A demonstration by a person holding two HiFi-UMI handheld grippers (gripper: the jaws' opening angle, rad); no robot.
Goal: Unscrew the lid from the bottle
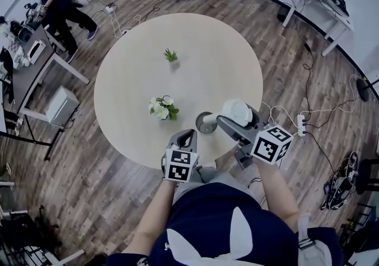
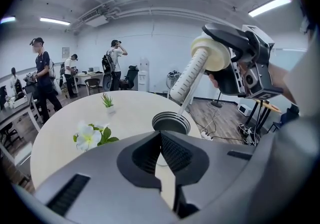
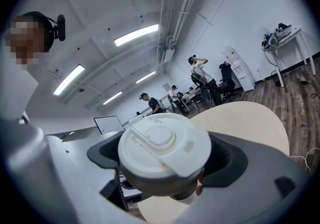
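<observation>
A grey metal bottle (image 1: 205,122) stands open-mouthed on the round table (image 1: 136,75), near its front edge. Its white lid (image 1: 235,109) is off and held up to the right of it, my right gripper (image 1: 240,118) shut on it. In the left gripper view a ribbed white stem (image 2: 191,77) hangs from the lid (image 2: 212,52), and its thin end points down at the bottle's mouth (image 2: 171,122). The right gripper view shows the lid's top (image 3: 164,144) filling the jaws. My left gripper (image 1: 185,135) is shut and empty, just in front and left of the bottle.
White flowers (image 1: 161,108) lie left of the bottle, and a small green plant (image 1: 170,55) stands further back on the table. Cables and a power strip (image 1: 300,124) lie on the floor to the right. People stand at desks at the far left.
</observation>
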